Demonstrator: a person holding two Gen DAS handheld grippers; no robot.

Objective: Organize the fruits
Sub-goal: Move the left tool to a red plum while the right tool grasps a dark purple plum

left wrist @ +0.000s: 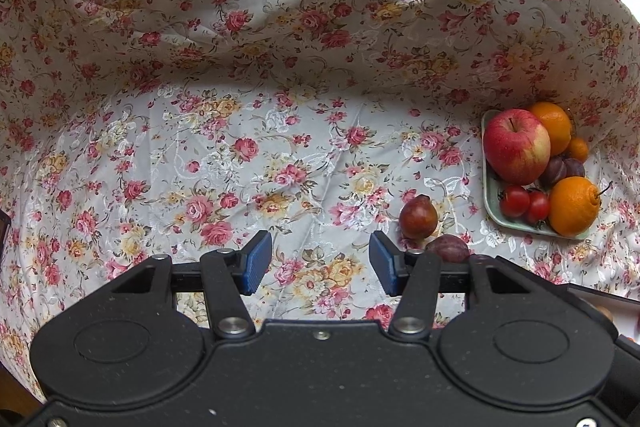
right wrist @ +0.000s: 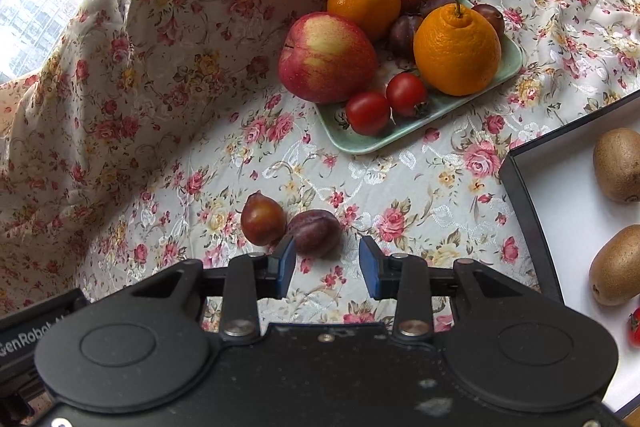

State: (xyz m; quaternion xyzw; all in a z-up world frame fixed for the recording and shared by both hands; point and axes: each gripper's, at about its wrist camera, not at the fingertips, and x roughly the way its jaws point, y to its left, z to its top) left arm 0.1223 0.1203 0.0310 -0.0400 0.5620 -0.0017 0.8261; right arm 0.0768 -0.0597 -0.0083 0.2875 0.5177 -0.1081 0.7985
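The tray (right wrist: pixel 360 147) holds an apple (right wrist: pixel 326 57), oranges (right wrist: pixel 456 51), plums (right wrist: pixel 404 33) and tomatoes (right wrist: pixel 368 113); the box (right wrist: pixel 520 195) holds kiwis (right wrist: pixel 618 165), cut off at the edge. A loose plum (right wrist: pixel 316 231) lies on the cloth (right wrist: pixel 400 187), touching a pear (right wrist: pixel 262 219), just ahead of the right tongs (right wrist: pixel 327 269), which stand narrow and empty. The left tongs (left wrist: pixel 320 263) stand wider, empty, their linkage half hiding that plum.

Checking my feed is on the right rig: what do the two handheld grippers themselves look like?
Both match: the left gripper and the right gripper have matte black, dust-speckled bodies with two round raised discs, silver rivets on black linkage arms and ribbed blue finger pads. White lettering reading GenRobot shows at the right view's left edge. No cables, hands or sleeves show.
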